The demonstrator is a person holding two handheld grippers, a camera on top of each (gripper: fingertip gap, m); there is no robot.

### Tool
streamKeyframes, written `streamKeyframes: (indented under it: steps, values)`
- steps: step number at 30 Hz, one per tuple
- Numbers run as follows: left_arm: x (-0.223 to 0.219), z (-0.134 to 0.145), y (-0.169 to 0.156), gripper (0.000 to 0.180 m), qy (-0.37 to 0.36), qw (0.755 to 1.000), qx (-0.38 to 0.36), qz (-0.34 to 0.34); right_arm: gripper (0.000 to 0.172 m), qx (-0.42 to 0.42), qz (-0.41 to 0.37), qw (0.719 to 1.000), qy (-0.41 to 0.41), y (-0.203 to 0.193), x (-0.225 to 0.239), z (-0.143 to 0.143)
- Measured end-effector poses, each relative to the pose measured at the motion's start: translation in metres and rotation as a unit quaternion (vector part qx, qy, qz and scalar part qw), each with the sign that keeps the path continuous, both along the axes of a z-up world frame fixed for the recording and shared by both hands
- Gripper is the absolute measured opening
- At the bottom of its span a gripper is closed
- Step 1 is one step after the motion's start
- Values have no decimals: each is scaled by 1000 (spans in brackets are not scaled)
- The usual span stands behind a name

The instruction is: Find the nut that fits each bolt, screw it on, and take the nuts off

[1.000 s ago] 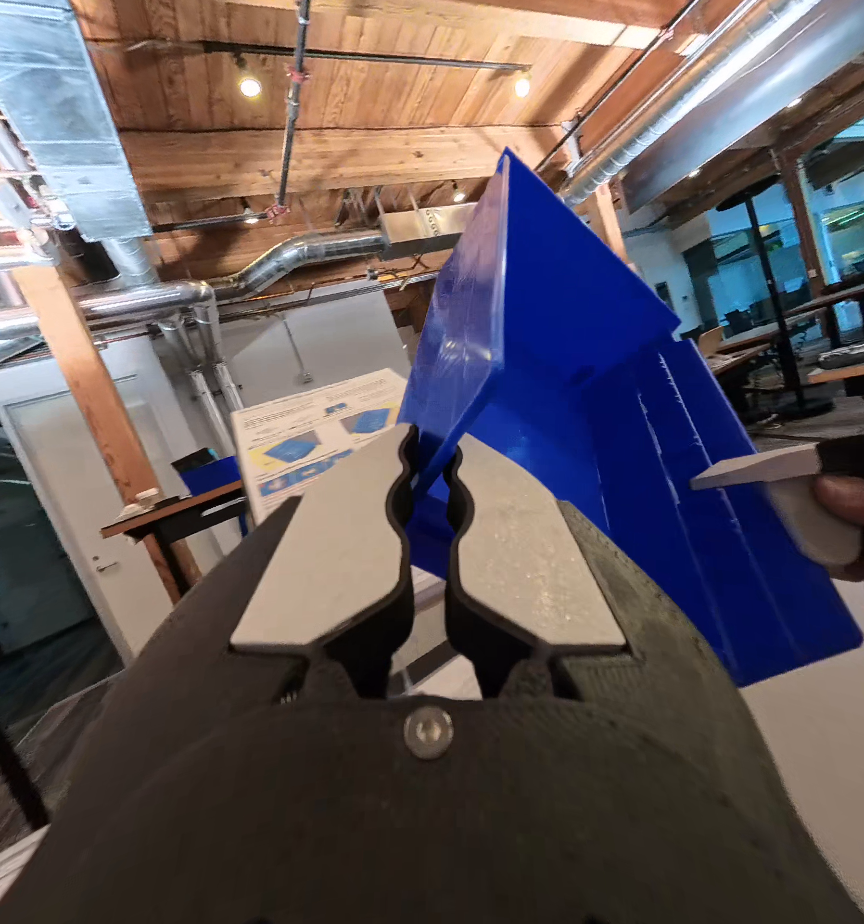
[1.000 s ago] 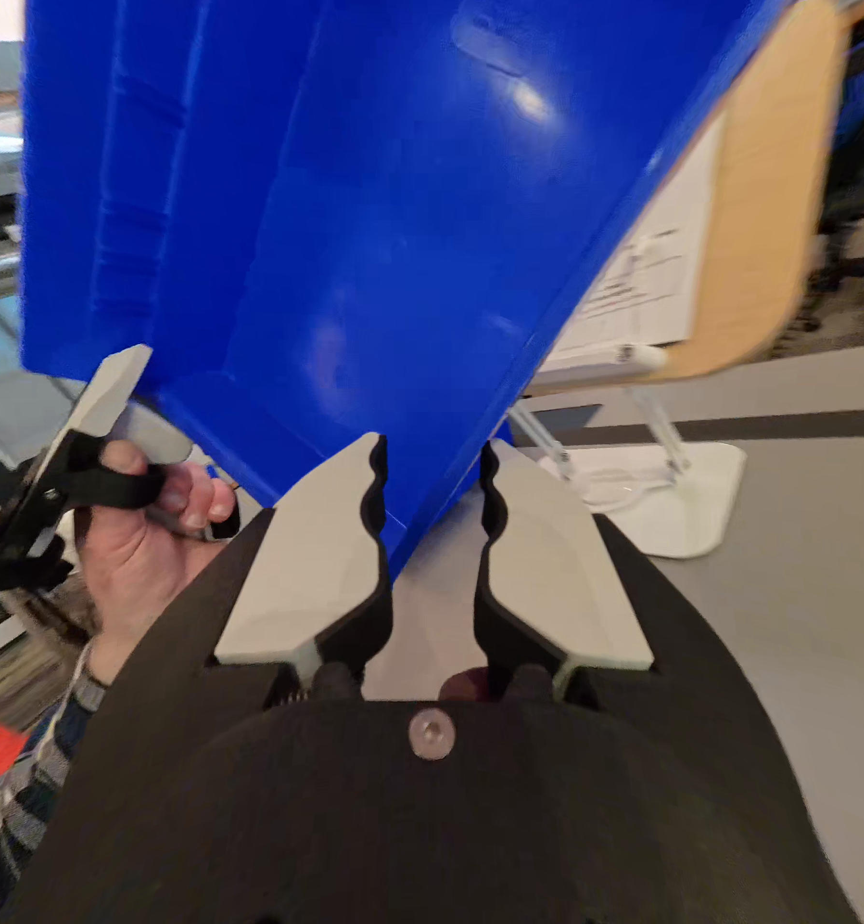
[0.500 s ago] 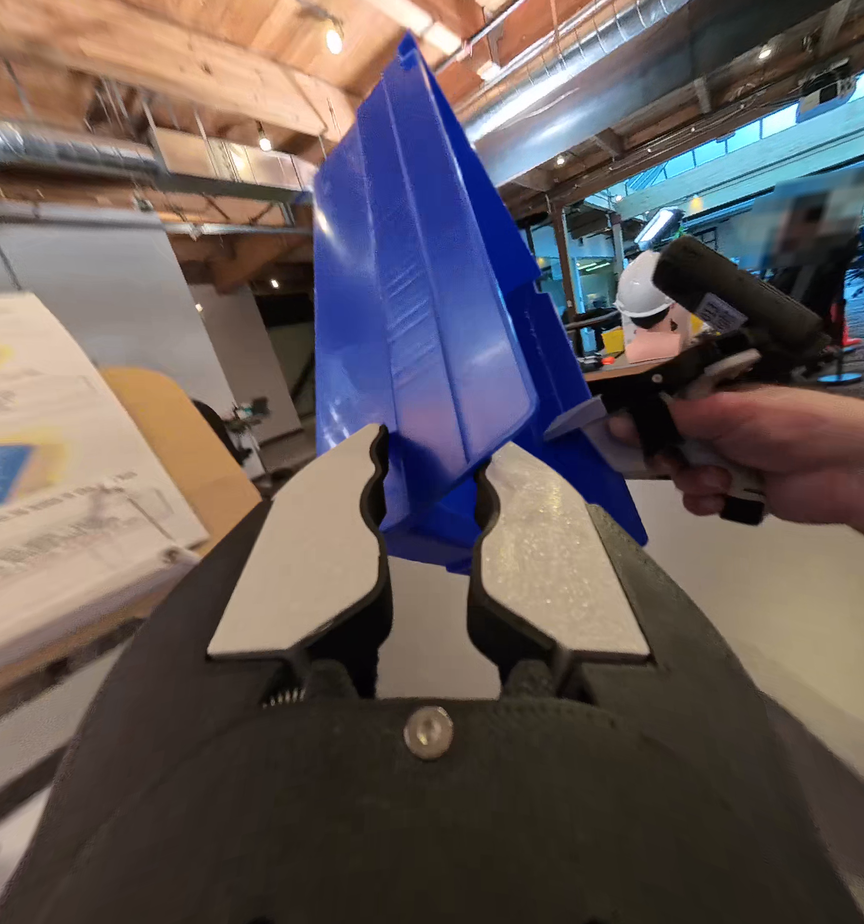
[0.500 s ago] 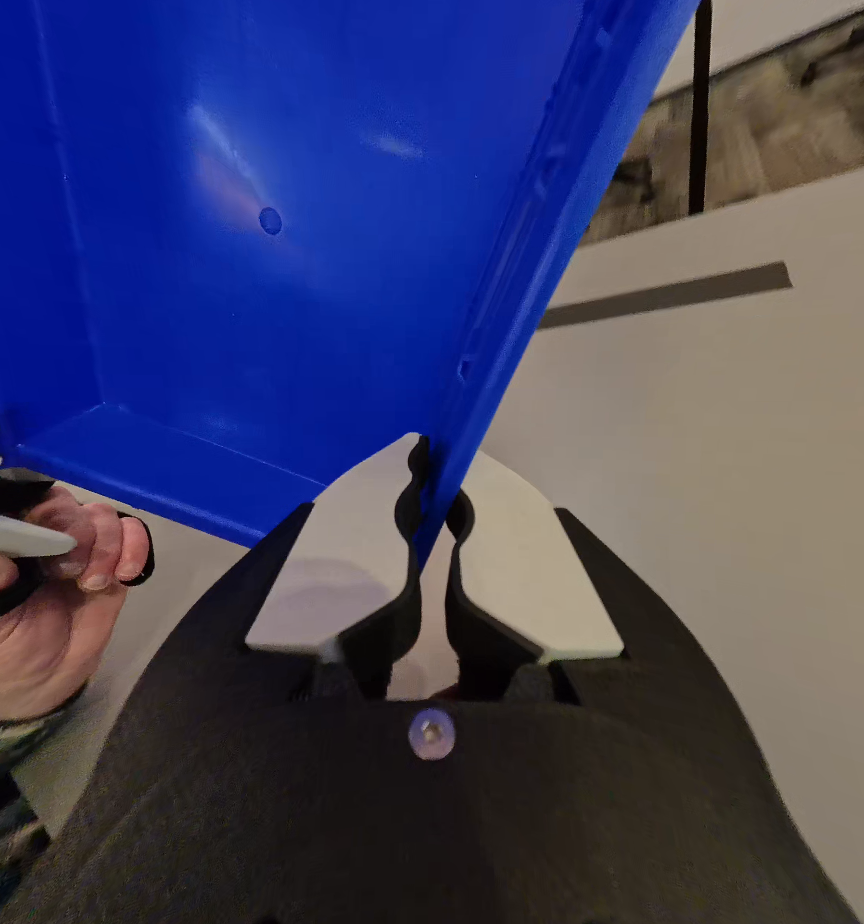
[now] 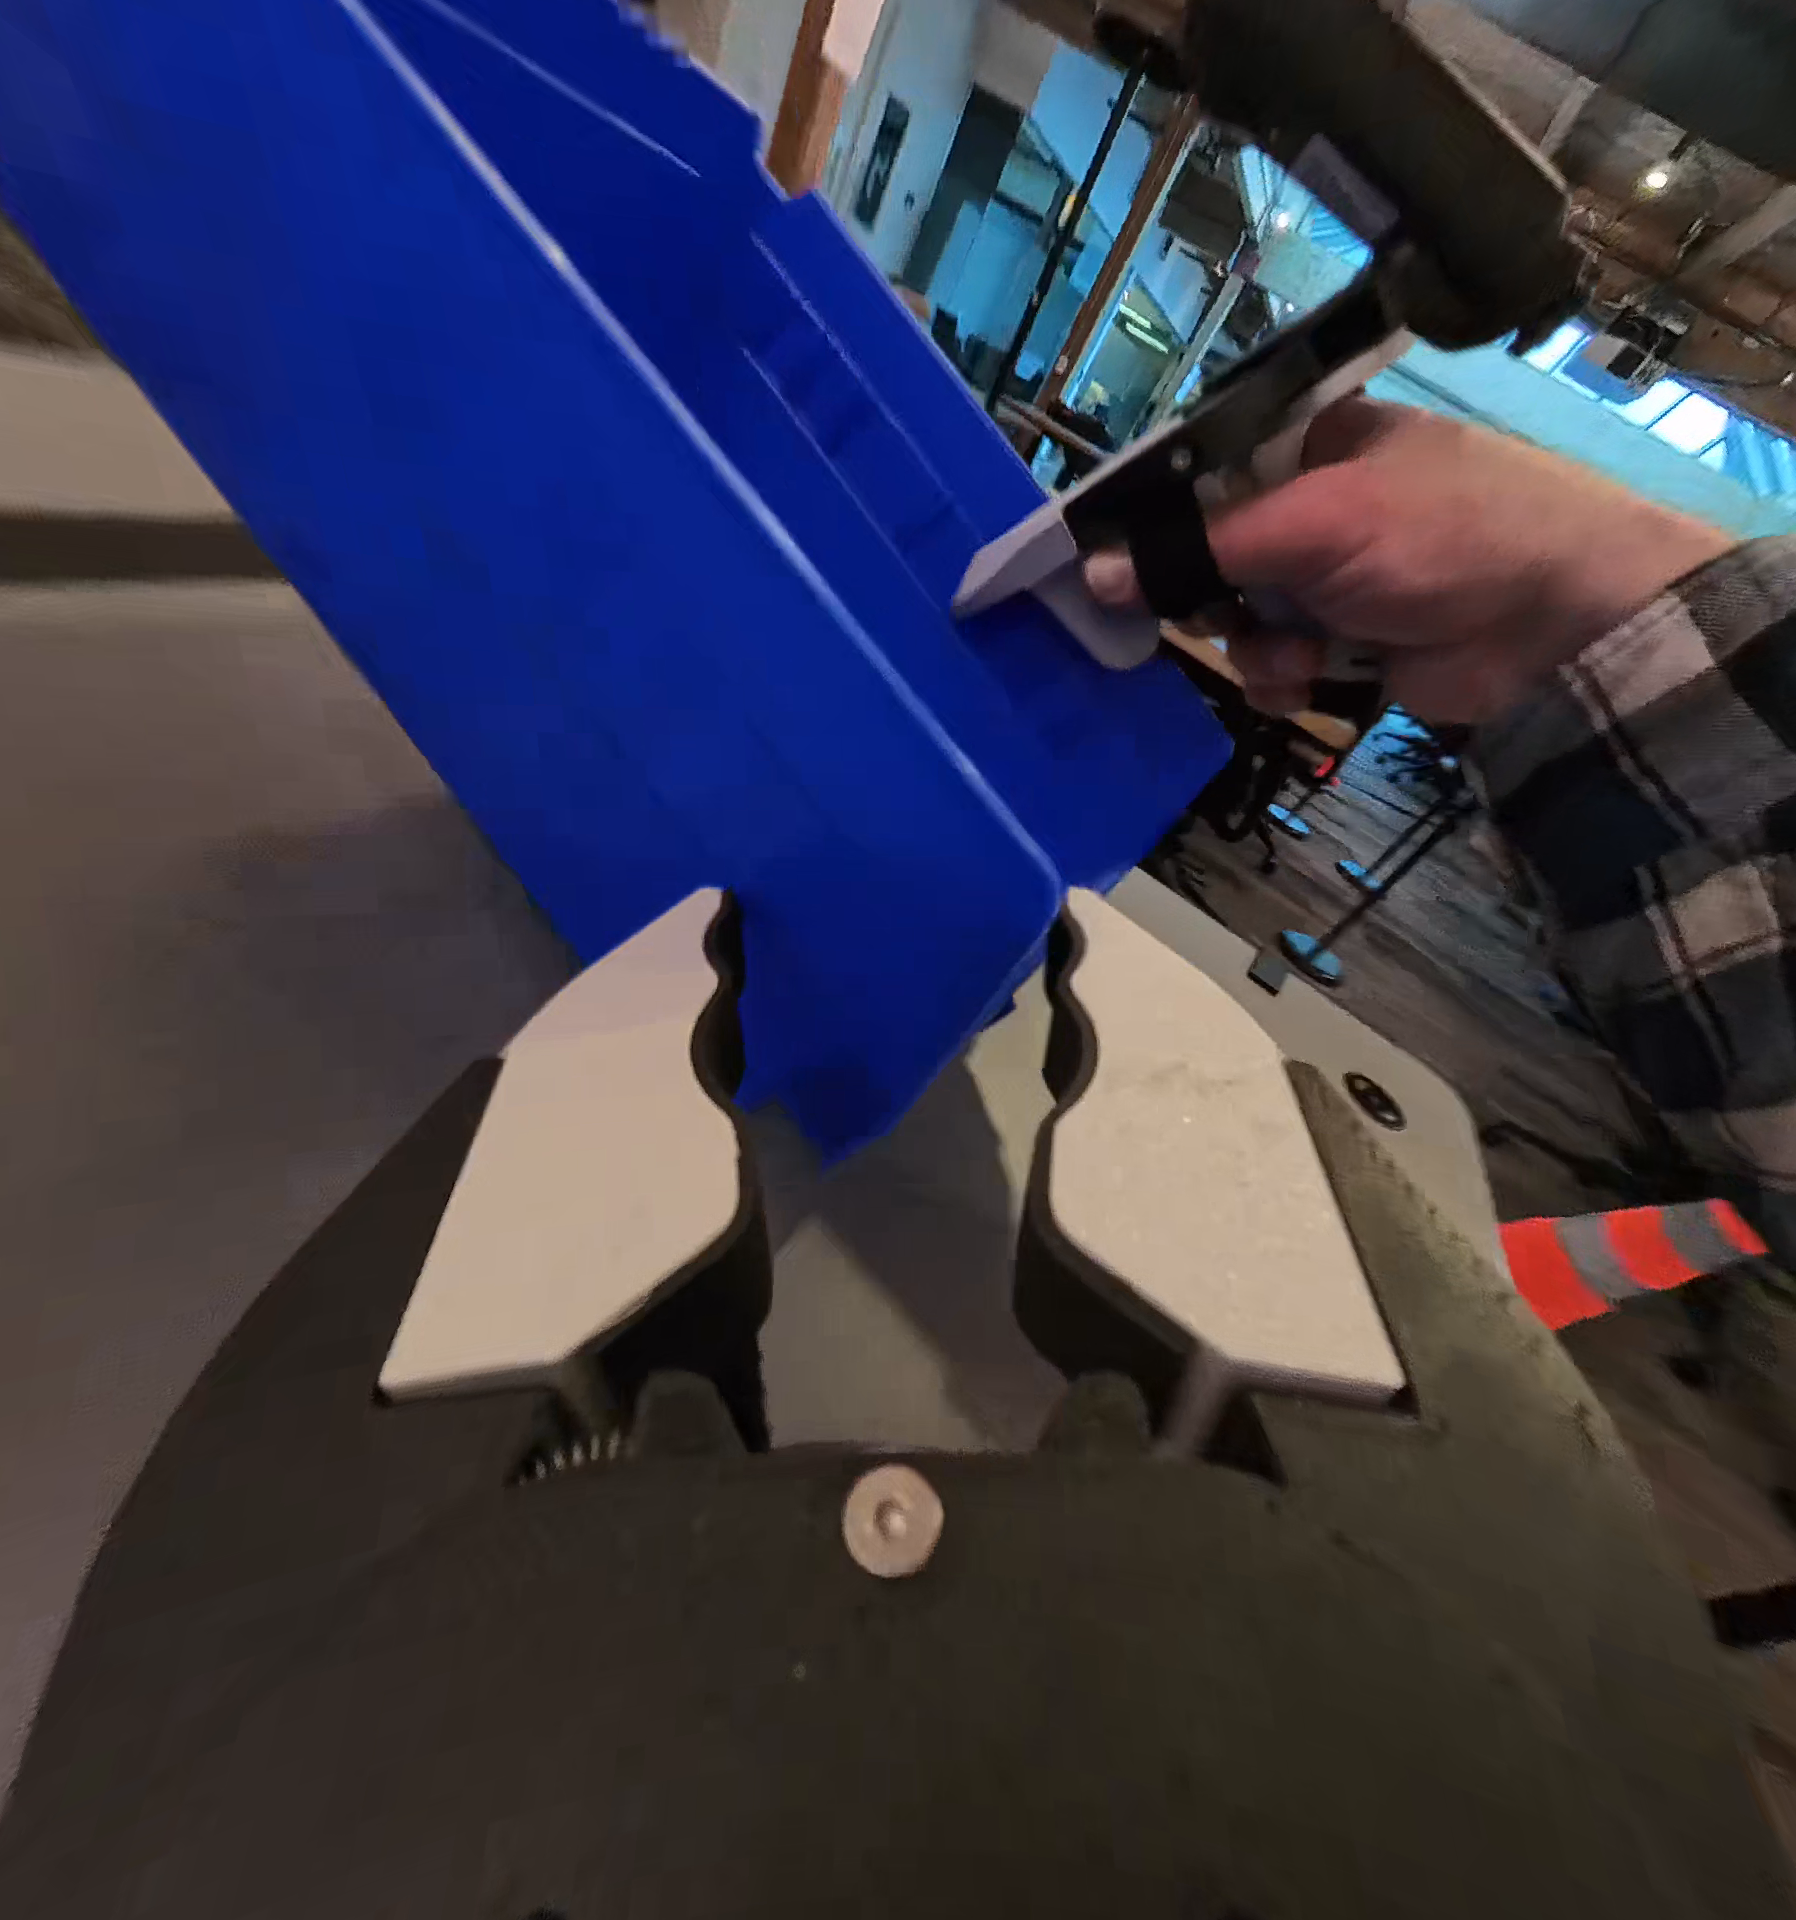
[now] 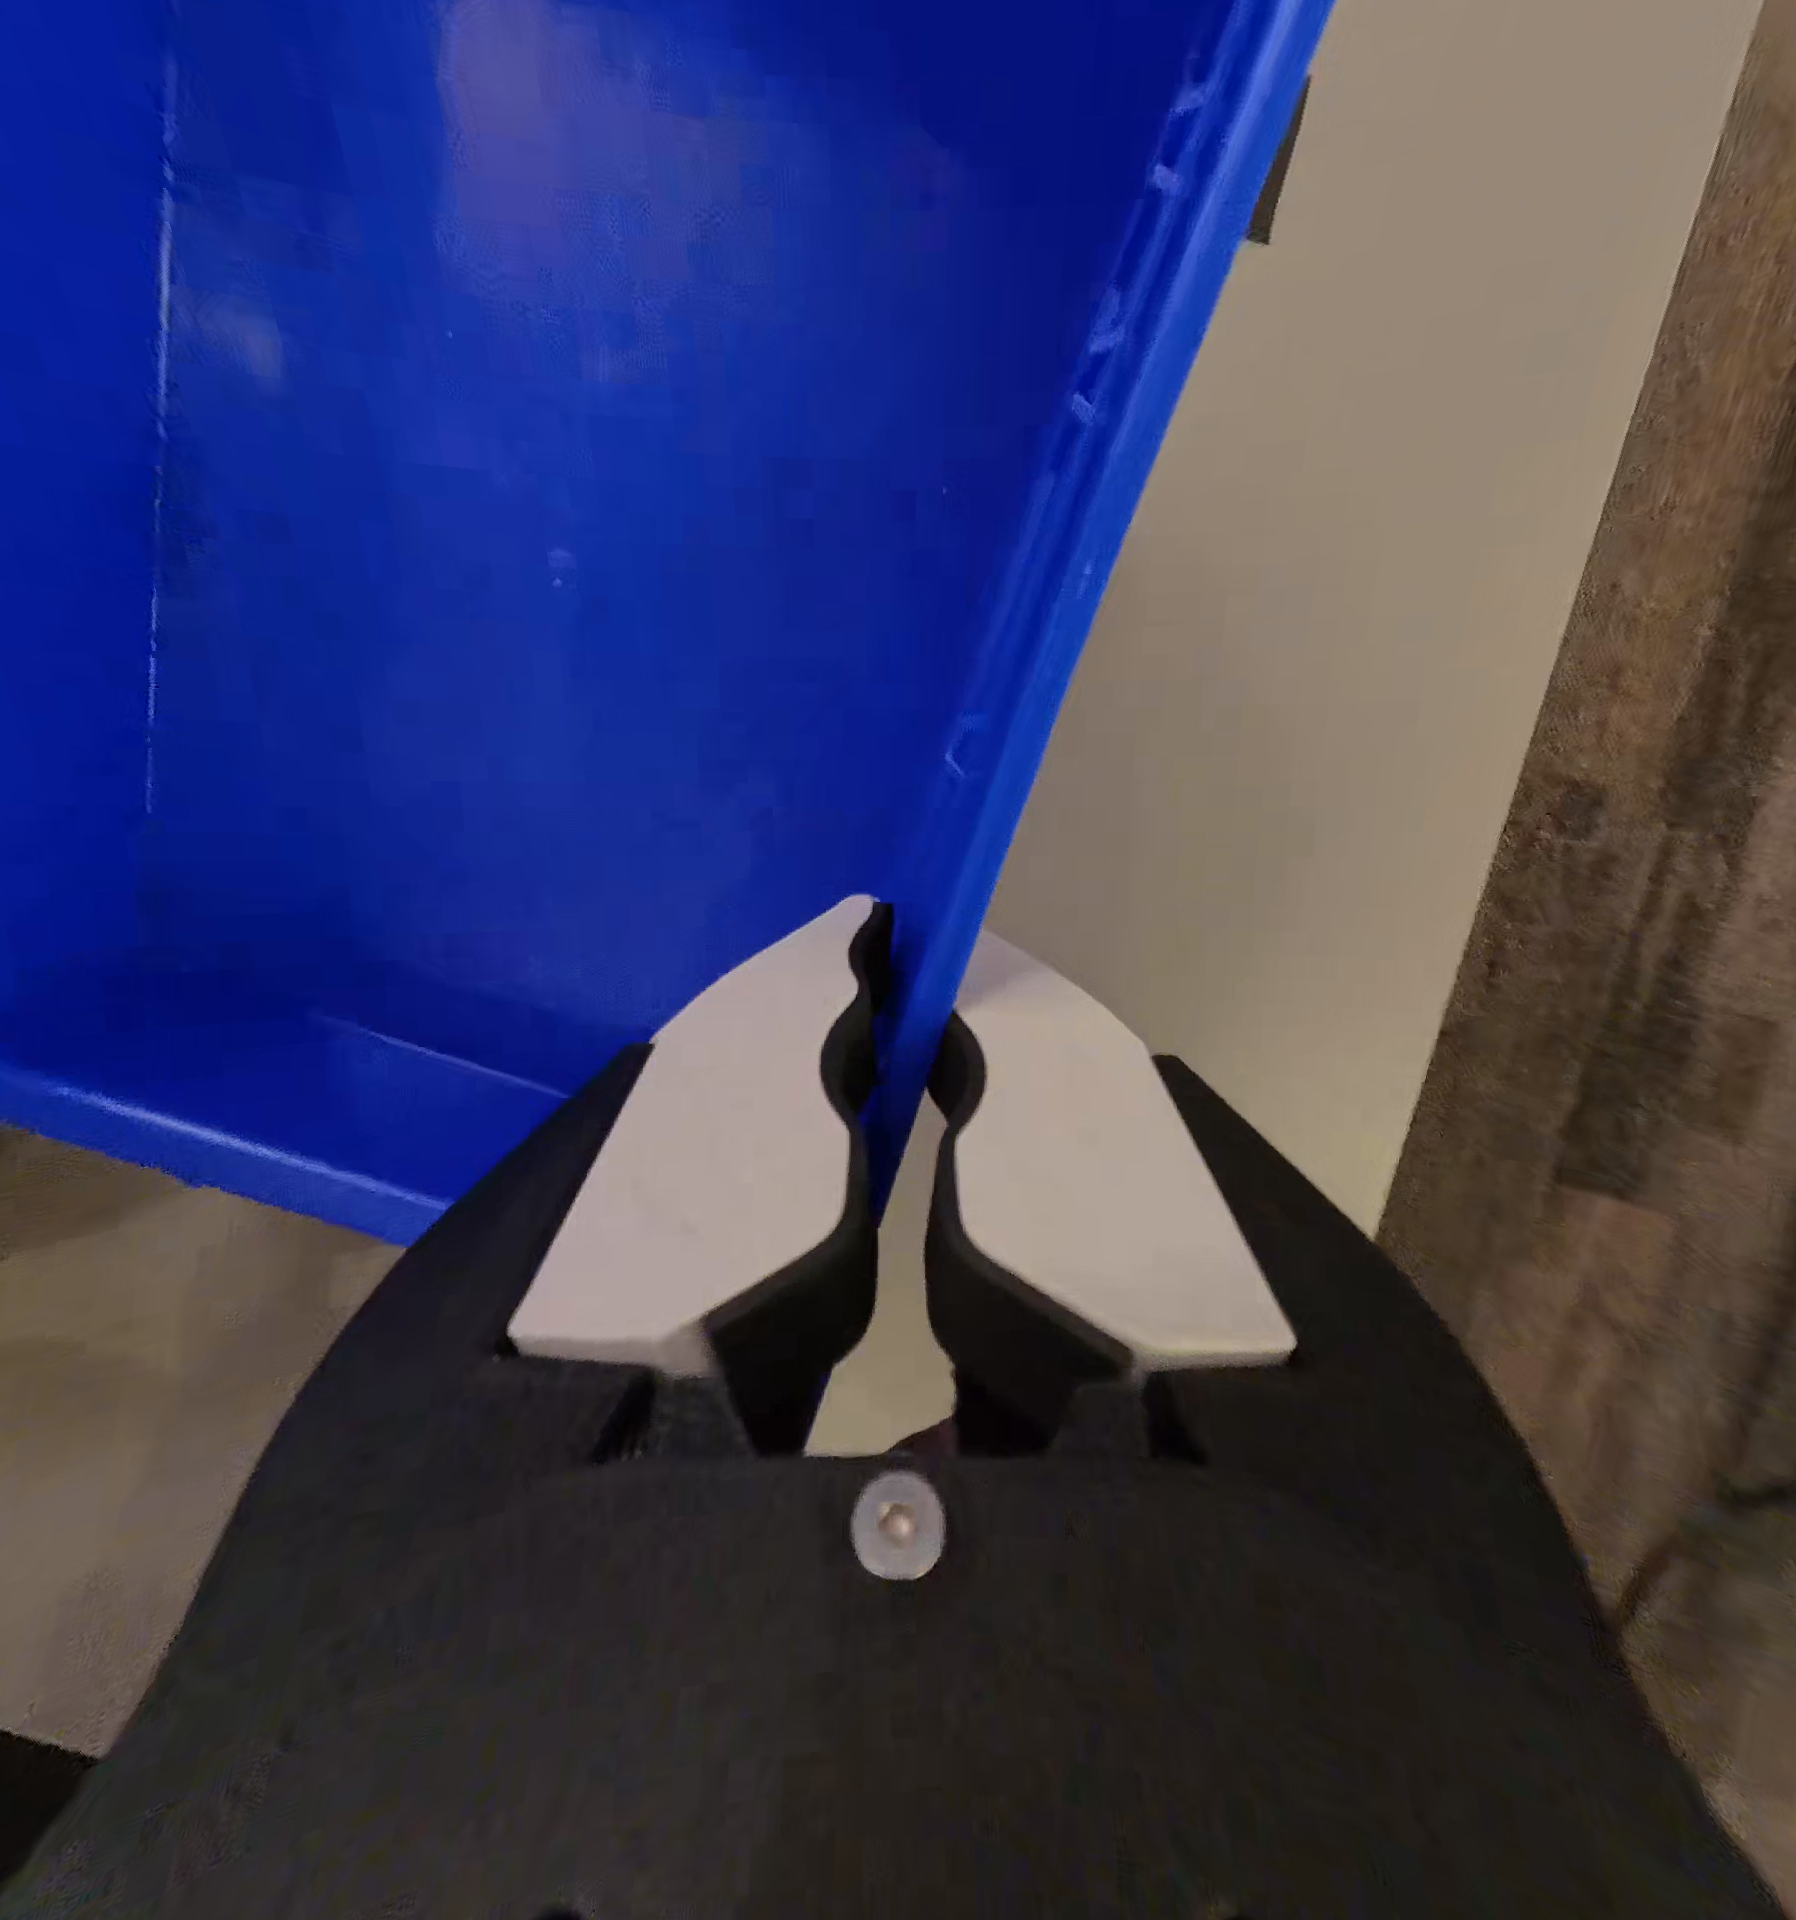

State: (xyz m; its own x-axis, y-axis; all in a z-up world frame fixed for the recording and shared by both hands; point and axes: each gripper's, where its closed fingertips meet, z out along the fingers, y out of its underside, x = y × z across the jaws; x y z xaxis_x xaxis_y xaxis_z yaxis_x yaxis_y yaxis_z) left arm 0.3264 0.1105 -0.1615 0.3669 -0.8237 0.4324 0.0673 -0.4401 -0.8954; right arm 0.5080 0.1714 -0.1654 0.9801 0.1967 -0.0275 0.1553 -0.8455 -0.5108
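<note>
At bin (image 6: 458,520) rim | right hand-held gripper (image 6: 904,997) clamped (left (image 5: 889,935) apart)

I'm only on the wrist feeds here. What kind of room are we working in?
Likely an open-plan office or workshop loft: desks and office chairs stand on a dark floor behind the blue bin, exposed pipework runs overhead, large bright windows line the far side.

Each black claw (image 5: 889,935) has pale grey finger plates, a silver screw (image 5: 892,1522), and a plaid sleeve (image 5: 1704,831).

Dim indoor light, heavy motion blur (bkgd esp.), fisheye warp at edges.
</note>
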Motion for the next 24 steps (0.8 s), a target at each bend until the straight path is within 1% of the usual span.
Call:
streamKeyframes:
  steps: [2,4,6,9,13,16,20,21,22,23,24]
  values:
    - [10,-12,4,58,1,998,-53,-18,5,-34,4,999,-20,16,8,-10]
    - [17,-23,12,57,19,998,-62,-22,5,-67,6,997,-32,30,14,-23]
    - [21,-26,21,55,18,997,-73,-26,5,-91,6,995,-42,43,19,-35]
    - [21,-24,39,54,17,997,-76,-19,3,-88,0,996,-17,64,18,-40]
    - [25,-33,58,52,25,994,-101,-35,5,-91,-6,996,-19,83,23,-46]
    - [28,-42,66,54,41,992,-113,-46,3,-87,-15,996,-25,94,26,-52]
    - [25,-42,74,57,41,991,-111,-54,6,-70,-19,997,-16,101,27,-52]
    - [23,-40,74,62,29,991,-118,-61,14,-70,-18,997,-10,100,26,-51]
    - [18,-37,75,63,20,990,-120,-64,29,-68,-22,997,2,99,24,-49]
    - [12,-34,75,64,16,991,-114,-62,35,-59,-27,998,12,97,22,-44]
    - [7,-29,74,68,11,992,-106,-62,36,-40,-30,999,12,97,22,-36]
